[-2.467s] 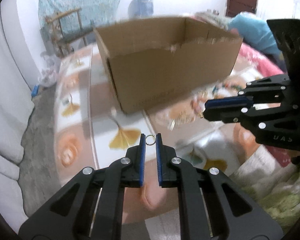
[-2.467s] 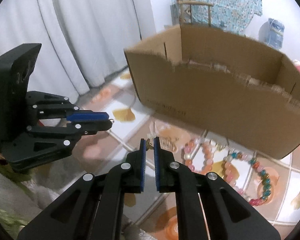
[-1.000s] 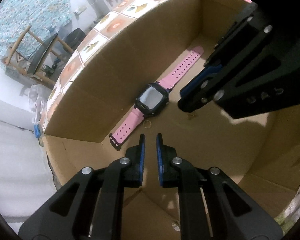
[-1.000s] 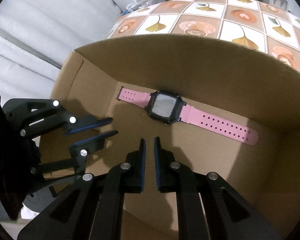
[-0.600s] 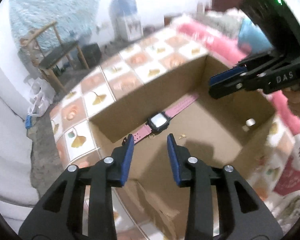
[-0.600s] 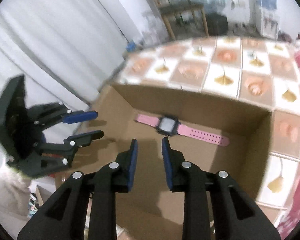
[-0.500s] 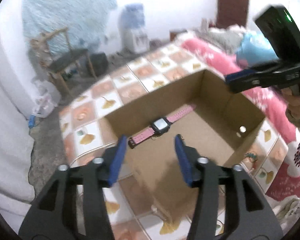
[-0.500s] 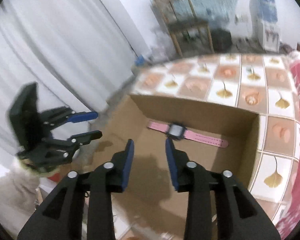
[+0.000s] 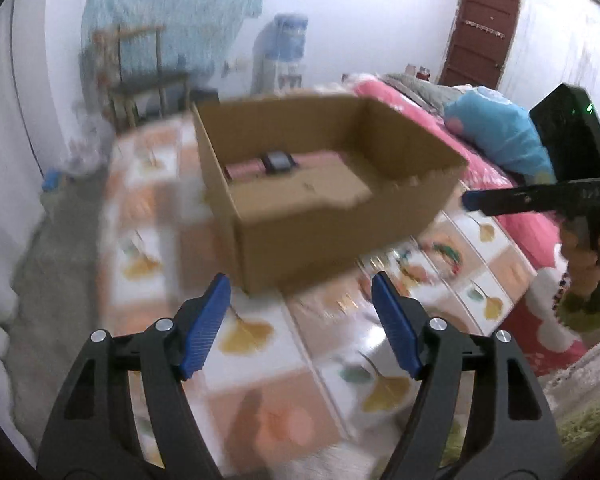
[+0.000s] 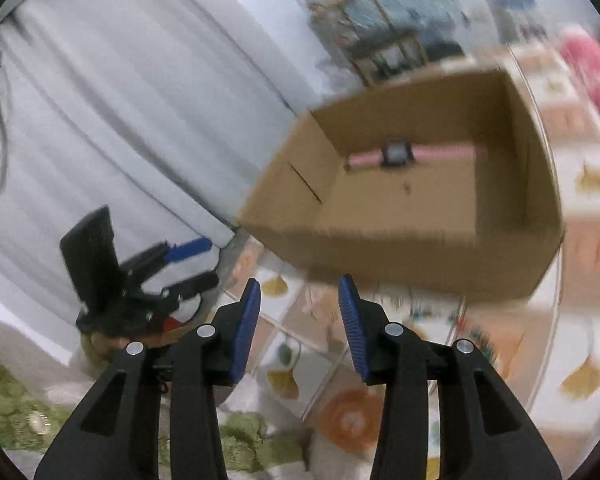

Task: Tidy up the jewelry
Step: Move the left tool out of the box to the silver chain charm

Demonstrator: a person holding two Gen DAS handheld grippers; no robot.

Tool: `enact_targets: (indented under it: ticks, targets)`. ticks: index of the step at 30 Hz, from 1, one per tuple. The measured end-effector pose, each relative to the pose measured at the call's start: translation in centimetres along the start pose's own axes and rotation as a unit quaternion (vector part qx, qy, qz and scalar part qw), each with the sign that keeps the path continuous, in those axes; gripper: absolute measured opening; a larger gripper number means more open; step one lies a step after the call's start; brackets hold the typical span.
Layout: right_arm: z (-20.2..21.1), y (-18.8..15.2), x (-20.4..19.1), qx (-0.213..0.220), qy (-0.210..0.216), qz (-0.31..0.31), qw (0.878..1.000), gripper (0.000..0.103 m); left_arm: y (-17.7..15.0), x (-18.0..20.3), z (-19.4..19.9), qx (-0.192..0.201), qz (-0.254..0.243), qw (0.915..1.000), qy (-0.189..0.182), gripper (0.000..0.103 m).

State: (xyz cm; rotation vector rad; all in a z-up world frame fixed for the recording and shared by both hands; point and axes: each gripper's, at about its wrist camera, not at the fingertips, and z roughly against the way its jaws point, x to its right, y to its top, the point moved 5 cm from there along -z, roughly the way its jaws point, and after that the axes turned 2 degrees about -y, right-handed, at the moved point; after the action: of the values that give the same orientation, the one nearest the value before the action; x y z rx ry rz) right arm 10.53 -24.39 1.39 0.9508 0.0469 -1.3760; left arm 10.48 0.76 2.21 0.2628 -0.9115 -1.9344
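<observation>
An open cardboard box (image 9: 332, 216) stands on the leaf-patterned table (image 9: 244, 336). A pink-strapped watch (image 9: 278, 162) lies against its far wall, also seen in the right wrist view as the watch (image 10: 398, 154) in the box (image 10: 420, 240), with a tiny piece (image 10: 408, 188) on the floor in front of it. Blurred beaded bracelets (image 9: 446, 254) lie on the table by the box's near right corner. My left gripper (image 9: 298, 284) hovers before the box, jaws opening, nothing between them. My right gripper (image 10: 299, 286) is also opening and empty. Each shows in the other's view: right gripper (image 9: 472, 202), left gripper (image 10: 204, 262).
A white curtain (image 10: 100, 120) hangs at the left. A wooden chair (image 9: 140, 64) and a water dispenser (image 9: 280, 52) stand behind the table. A bed with a pink cover and blue pillow (image 9: 496, 132) lies to the right. A green rug (image 10: 16, 412) lies below.
Both grippers have pulled back out of the box to its near side and opened wide. The small pieces they held earlier lie in the box by the watch.
</observation>
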Motion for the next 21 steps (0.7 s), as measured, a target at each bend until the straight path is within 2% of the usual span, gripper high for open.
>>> enact_targets:
  ticks: [3, 5, 10, 15, 21]
  targets:
    - [-2.7, -1.5, 0.5, -0.019, -0.004, -0.023, 1.0, 0.04, -2.1, 0.1, -1.8, -0.017, 0.012, 0.9998, -0.006, 0.069]
    - [-3.9, -1.8, 0.2, -0.026, -0.022, -0.016, 0.999, 0.04, -3.3, 0.2, -3.3, -0.034, 0.008, 0.9994, 0.005, 0.068]
    - [-6.3, -2.6, -0.8, -0.043, -0.049, 0.024, 0.998, 0.037, -4.3, 0.9, -5.1, -0.045, -0.026, 0.9985, 0.015, 0.052]
    - [-7.9, -2.6, -0.9, -0.056, -0.055, 0.034, 0.996, 0.03, -4.6, 1.6, -6.9, -0.059, -0.067, 0.9955, 0.033, 0.031]
    - [-9.0, -2.5, -0.5, -0.062, -0.05, 0.029, 0.996, 0.027, -4.8, 2.1, -8.8, -0.079, -0.105, 0.9903, 0.045, 0.02]
